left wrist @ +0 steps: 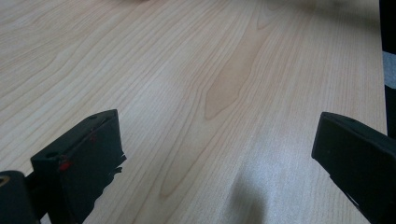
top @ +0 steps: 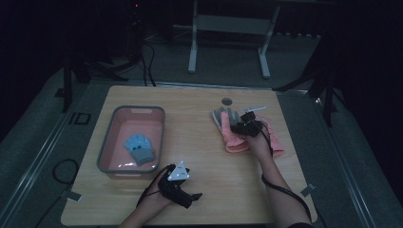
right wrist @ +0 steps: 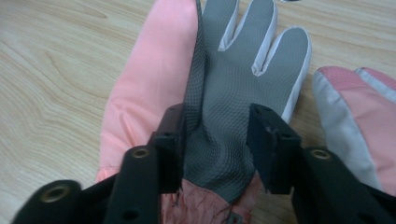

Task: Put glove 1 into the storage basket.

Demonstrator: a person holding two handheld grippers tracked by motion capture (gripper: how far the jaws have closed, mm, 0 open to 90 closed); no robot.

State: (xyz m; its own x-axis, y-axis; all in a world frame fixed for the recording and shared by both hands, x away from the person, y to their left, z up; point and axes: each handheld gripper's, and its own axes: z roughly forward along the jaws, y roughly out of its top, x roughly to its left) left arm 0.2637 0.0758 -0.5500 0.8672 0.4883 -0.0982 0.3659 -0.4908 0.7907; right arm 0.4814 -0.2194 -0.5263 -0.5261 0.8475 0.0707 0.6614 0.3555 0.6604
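The table (top: 209, 156) was a light wood-grain top, seen from above in dim light. On its left part stood a pink bin (top: 107, 142) with a grey rim, and a blue glove (top: 140, 148) lay inside it toward the near right corner. The left gripper (top: 187, 197) rested low at the near edge of the table, just beside the bin's near right corner, with its grey three-cornered plate (top: 179, 172) facing up and its cable (top: 149, 187) looping back toward the forearm. In the left gripper view its jaws stood wide apart over bare wood, with nothing between them. The right gripper (top: 247, 124) was farther out, right of centre, over a pair of pink gloves. In the right gripper view its jaws were closed on the first glove (right wrist: 219, 116), pinching the grey textured palm fabric (the fabric was bunched into a raised fold between the jaws). That glove lay palm up on the table, its grey fingers pointing away from the gripper and its pink side panel spread to the left. The second glove (right wrist: 359, 121) lay just beside it on the right, back side up, pink with a pale grey edge. In the high view a round hole (top: 227, 101) in the tabletop sat beyond the gloves' fingertips. A white frame (top: 228, 33) stood on the floor beyond the table.
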